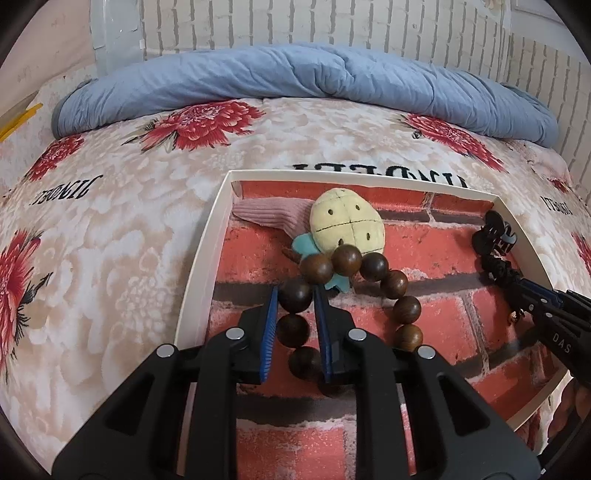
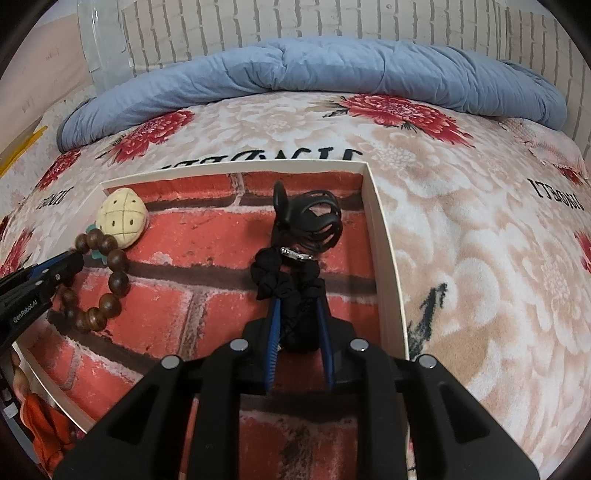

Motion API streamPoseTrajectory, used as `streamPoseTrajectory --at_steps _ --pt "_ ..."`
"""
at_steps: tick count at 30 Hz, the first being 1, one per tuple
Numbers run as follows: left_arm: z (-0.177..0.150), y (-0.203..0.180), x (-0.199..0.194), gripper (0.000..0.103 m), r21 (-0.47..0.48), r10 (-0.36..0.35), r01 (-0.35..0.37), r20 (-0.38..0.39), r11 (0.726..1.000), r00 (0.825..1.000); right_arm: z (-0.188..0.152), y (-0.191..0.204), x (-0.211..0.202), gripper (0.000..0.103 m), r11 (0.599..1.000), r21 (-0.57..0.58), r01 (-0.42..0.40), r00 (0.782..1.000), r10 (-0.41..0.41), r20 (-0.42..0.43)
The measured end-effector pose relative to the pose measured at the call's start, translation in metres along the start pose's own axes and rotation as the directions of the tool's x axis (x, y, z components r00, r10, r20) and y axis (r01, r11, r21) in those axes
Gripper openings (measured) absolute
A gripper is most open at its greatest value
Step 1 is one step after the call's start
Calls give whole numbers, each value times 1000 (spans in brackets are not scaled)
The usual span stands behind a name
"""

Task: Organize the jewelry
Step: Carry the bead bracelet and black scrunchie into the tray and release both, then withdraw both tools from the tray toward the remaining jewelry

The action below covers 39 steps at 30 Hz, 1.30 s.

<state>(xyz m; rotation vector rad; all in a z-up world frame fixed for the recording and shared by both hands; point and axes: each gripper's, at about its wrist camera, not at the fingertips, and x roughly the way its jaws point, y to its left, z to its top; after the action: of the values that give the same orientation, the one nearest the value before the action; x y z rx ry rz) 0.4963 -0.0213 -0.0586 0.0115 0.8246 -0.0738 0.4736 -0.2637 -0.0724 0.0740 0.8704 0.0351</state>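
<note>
A white box [image 1: 207,258] lined with red brick print lies on the bed. My left gripper [image 1: 296,293] is shut on a brown wooden bead bracelet [image 1: 400,310], with beads caught between its blue pads [image 1: 271,314]. The bracelet's far beads overlap a yellow pineapple plush [image 1: 347,225] that sits on pink ribbed fabric [image 1: 266,216]. In the right wrist view my right gripper [image 2: 298,304] is shut on a black scrunchie [image 2: 291,284] carrying a small sparkly ring [image 2: 295,254]. A black hair claw [image 2: 314,218] lies just beyond it, near the box's right wall [image 2: 384,258].
The box rests on a cream blanket with red flowers [image 1: 110,240]. A rolled blue quilt [image 1: 295,77] lies along the back under a white brick wall [image 2: 295,22]. Something orange [image 2: 40,417] shows outside the box's near left edge.
</note>
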Motion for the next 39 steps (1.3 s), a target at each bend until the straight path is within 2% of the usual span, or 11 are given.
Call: streamPoseTrajectory --at_steps 5,8,15,16,20,22,23,28,32,35,39 --pt "1 1 -6 34 -3 10 -9 18 1000 1000 1 -2 -6 37 1000 5 -19 1000 19 15" --pt "1 2 -9 40 -7 11 -11 25 1000 1000 1 -2 -11 52 1000 3 -17 1000 17 26" --pt "4 3 -32 73 -8 32 -32 90 999 995 4 -9 -26 79 998 42 -44 997 41 63" --pt "5 3 -35 79 -8 37 -37 98 999 995 5 -10 -31 81 998 48 -48 996 44 72" --pt "6 3 -51 87 -7 53 -53 116 999 992 7 -13 -48 86 997 52 -53 992 47 114" --pt "8 3 -63 95 -5 61 -61 133 998 989 7 -13 -58 90 998 54 -45 990 38 135" --pt "8 3 -69 96 1 66 -67 143 998 988 7 -12 -66 95 998 53 -41 988 33 152" --pt "7 8 -111 98 19 85 -90 181 996 980 2 -4 -104 96 1000 21 -19 976 14 215" --pt "-2 25 -150 98 -27 51 -47 199 999 979 -9 3 -136 96 1000 -2 3 965 -2 263" --pt "-15 37 -174 98 -46 58 -50 212 998 975 -22 11 -161 96 997 -30 67 955 -55 291" --pt "-36 51 -197 98 -42 103 -96 202 994 974 -41 20 -189 96 983 -71 169 938 -138 319"
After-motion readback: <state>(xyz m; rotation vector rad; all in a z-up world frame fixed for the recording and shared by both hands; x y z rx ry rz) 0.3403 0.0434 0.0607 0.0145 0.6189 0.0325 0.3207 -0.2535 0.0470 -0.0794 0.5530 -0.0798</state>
